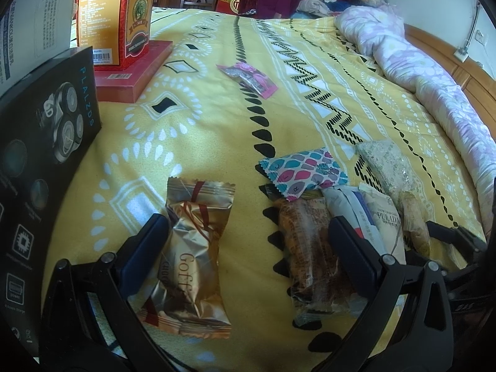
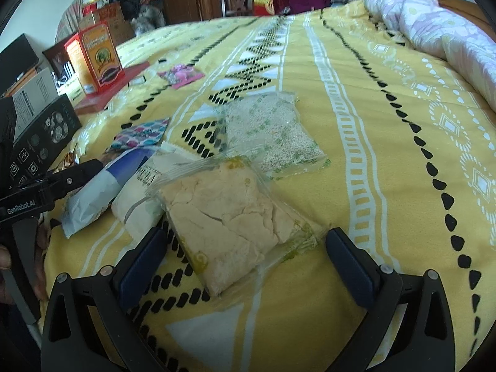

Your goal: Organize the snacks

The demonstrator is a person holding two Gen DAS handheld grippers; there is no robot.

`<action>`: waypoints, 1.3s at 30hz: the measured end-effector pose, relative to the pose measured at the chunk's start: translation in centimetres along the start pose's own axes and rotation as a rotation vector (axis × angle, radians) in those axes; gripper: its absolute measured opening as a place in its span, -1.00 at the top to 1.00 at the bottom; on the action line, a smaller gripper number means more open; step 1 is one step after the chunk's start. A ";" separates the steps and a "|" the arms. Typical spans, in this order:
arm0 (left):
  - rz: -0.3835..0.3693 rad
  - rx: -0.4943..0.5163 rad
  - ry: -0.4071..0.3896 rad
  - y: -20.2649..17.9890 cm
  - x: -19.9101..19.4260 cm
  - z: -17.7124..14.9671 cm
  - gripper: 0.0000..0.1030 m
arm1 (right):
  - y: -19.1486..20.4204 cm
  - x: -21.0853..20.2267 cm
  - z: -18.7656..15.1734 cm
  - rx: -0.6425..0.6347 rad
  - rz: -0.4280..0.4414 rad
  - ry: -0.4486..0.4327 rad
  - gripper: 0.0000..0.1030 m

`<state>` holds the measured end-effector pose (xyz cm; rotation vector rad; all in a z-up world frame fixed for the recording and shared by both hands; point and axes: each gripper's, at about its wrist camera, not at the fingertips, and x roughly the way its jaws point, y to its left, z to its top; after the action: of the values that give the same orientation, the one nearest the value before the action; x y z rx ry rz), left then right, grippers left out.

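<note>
Both tools are down low over the yellow patterned bedspread (image 1: 217,117), and both stand with their jaws spread wide, holding nothing; the left gripper (image 1: 248,254) has a gold "Goff" candy wrapper (image 1: 192,257) lying just inside its left finger, touching it or nearly so, and a brown crinkled snack bar (image 1: 310,248) lying beside its right finger; above the bar a packet with teal and pink leaf shapes (image 1: 303,172) overlaps the top of the row, and next along sit a white and blue packet (image 1: 350,207), a cream packet printed "PUKADA" (image 1: 384,226) and a clear bag of pale grains (image 1: 387,167); a pink packet (image 1: 248,77) lies alone farther up the bed, well apart from the rest. The right gripper (image 2: 245,254) straddles a clear bag holding a pale cracked pastry (image 2: 229,214), which lies flat between the open fingers without being pinched; the grain bag (image 2: 272,130) is just behind it, and the cream packet (image 2: 139,198) touches its left edge. At the left edge of the bed stand a black shaver box (image 1: 40,161), and an orange carton (image 1: 114,12) upright on a flat red box (image 1: 133,74); a lilac quilt (image 1: 434,77) is bunched along the far right.
</note>
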<state>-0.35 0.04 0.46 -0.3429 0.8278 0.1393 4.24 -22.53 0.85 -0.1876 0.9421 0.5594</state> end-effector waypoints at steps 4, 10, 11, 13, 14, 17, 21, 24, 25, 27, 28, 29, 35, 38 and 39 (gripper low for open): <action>-0.009 -0.005 -0.004 0.3 0.0 -0.2 -1.00 | 0.2 -3.4 2.6 -0.019 0.066 -0.053 -0.86; -0.035 -0.021 -0.012 0.6 -0.2 -0.2 -1.00 | 3.5 -1.4 11.2 -0.139 0.144 -0.075 -0.86; -0.038 -0.023 -0.012 0.7 -0.2 -0.2 -1.00 | 4.4 -0.2 12.6 -0.168 0.151 -0.058 -0.86; -0.044 -0.026 -0.015 0.8 -0.3 -0.3 -1.00 | 6.2 3.7 16.0 -0.233 0.164 -0.013 -0.86; -0.046 -0.027 -0.015 0.8 -0.3 -0.3 -1.00 | 6.8 5.1 17.1 -0.251 0.174 0.008 -0.86; -0.048 -0.028 -0.015 1.0 -0.3 -0.4 -1.00 | 9.0 10.3 20.8 -0.315 0.182 0.060 -0.86; -0.060 -0.035 -0.018 1.1 -0.3 -0.5 -1.00 | 10.7 16.0 23.7 -0.361 0.172 0.135 -0.81; -0.069 -0.041 -0.021 1.1 -0.4 -0.6 -1.00 | 11.1 18.7 23.6 -0.356 0.191 0.210 -0.43; -0.072 -0.043 -0.022 1.3 -0.5 -0.6 -1.00 | 11.0 18.7 23.5 -0.347 0.191 0.203 -0.33; -0.074 -0.044 -0.023 1.2 -0.5 -0.6 -1.00 | 10.6 17.8 23.3 -0.314 0.204 0.201 0.01; -0.074 -0.045 -0.024 1.1 -0.6 -0.7 -1.00 | 10.2 16.8 23.1 -0.301 0.198 0.189 0.02; -0.075 -0.045 -0.024 1.2 -0.6 -0.7 -1.00 | 9.9 15.6 22.9 -0.291 0.195 0.166 0.02; -0.076 -0.045 -0.026 1.0 -0.9 -0.8 -1.00 | 5.6 3.6 18.8 -0.151 0.239 -0.005 0.03; -0.100 -0.051 -0.030 1.3 -1.1 -0.7 -0.97 | 2.9 -1.5 15.0 -0.028 0.255 -0.055 0.03; -0.101 -0.045 -0.026 1.2 -1.3 -0.8 -0.96 | 2.0 -2.7 13.5 0.013 0.257 -0.060 0.03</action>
<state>-2.08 0.93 0.64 -0.4233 0.7804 0.0679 11.56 -16.57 11.05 -0.0376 0.9173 0.7910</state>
